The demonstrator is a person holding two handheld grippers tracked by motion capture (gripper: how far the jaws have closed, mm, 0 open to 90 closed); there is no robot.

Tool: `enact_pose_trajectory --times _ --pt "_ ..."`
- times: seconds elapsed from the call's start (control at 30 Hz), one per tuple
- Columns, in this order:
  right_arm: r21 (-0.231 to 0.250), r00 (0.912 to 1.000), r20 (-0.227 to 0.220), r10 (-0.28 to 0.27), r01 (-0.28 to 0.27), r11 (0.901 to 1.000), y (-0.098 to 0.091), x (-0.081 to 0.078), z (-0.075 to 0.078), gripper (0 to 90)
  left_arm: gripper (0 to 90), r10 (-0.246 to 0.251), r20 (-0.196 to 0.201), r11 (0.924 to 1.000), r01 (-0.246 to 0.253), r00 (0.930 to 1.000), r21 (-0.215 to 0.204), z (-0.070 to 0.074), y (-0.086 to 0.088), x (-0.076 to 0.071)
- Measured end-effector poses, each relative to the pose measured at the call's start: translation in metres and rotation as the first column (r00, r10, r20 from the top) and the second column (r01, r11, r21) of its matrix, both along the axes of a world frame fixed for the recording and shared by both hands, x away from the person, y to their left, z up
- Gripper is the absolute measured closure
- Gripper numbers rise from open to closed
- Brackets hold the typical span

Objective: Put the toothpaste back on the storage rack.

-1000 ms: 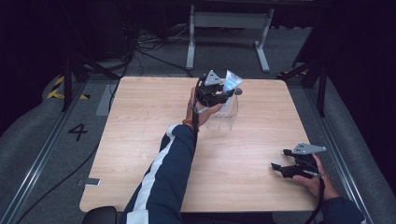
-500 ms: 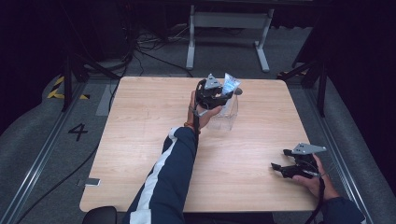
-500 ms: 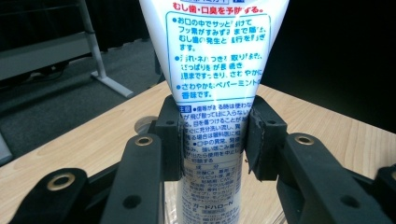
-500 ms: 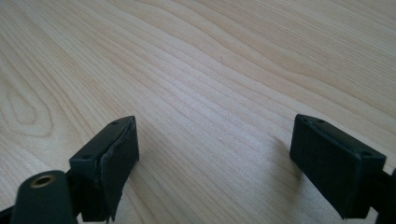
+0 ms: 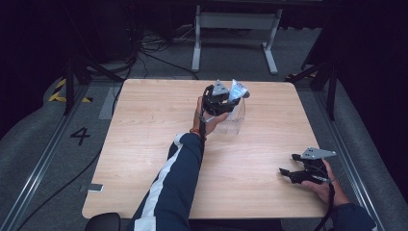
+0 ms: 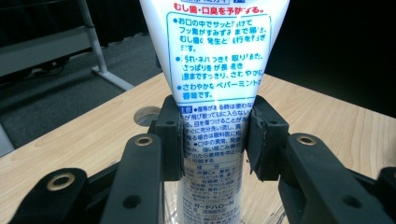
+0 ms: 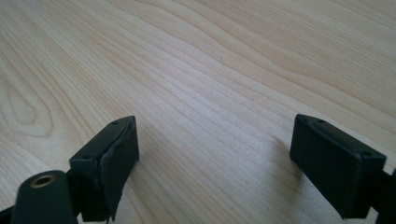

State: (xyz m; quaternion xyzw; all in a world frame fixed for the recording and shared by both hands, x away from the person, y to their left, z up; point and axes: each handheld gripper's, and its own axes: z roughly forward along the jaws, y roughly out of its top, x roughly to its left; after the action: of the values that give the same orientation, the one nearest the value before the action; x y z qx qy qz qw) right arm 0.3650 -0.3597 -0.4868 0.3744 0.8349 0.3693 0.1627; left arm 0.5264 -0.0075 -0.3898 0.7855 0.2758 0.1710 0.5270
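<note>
Little has shifted since the earlier frames: left claw stays near the table's far edge, clamped on the white tube, whose lower end sits in a clear container. Right claw rests gaping wide, holding nothing, near the right edge.

Toothpaste tube top and bottom cut off by frame edges

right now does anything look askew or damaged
The tube clamped in the left gripper leans rather than stands straight over the clear cup. The right gripper's left pad looks frayed at its edge. Nothing is spilled.
</note>
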Motion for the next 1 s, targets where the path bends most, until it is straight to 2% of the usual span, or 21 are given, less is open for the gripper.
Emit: enact_pose_trajectory --times 0.07,0.23,0.3,0.4,0.53,0.87,1.0 --pt "0.000 1.0000 0.000 0.000 0.000 1.0000 0.0000 0.0000 0.0000 15.9 62.9 0.003 0.003 0.9999 -0.003 1.0000 0.012 -0.0010 -0.0005 0.0001" --pt "0.000 1.0000 0.000 0.000 0.000 1.0000 0.0000 0.0000 0.0000 15.9 62.7 0.001 -0.011 1.0000 -0.001 0.9999 -0.006 -0.0036 -0.0011 -0.0015" --pt "0.000 1.0000 0.000 0.000 0.000 1.0000 0.0000 0.0000 0.0000 15.9 62.5 0.000 -0.002 0.9997 0.000 1.0000 0.025 -0.0036 -0.0023 -0.0016" --pt "0.000 1.0000 0.000 0.000 0.000 1.0000 0.0000 0.0000 0.0000 15.9 62.3 0.005 -0.008 0.9995 -0.005 1.0000 0.031 -0.0048 -0.0036 -0.0017" --pt "0.000 1.0000 0.000 0.000 0.000 1.0000 0.0000 0.0000 0.0000 15.9 62.1 0.006 -0.008 0.9977 -0.005 0.9999 0.067 -0.0057 -0.0034 -0.0012" --pt "0.000 1.0000 0.000 0.000 0.000 1.0000 0.0000 0.0000 0.0000 15.9 61.1 0.026 -0.023 0.9952 -0.024 0.9994 0.095 -0.0078 -0.0015 -0.0005" --pt "0.000 1.0000 0.000 0.000 0.000 1.0000 0.0000 0.0000 0.0000 15.9 60.6 0.018 -0.023 0.9937 -0.016 0.9996 0.111 -0.0096 -0.0015 -0.0004"
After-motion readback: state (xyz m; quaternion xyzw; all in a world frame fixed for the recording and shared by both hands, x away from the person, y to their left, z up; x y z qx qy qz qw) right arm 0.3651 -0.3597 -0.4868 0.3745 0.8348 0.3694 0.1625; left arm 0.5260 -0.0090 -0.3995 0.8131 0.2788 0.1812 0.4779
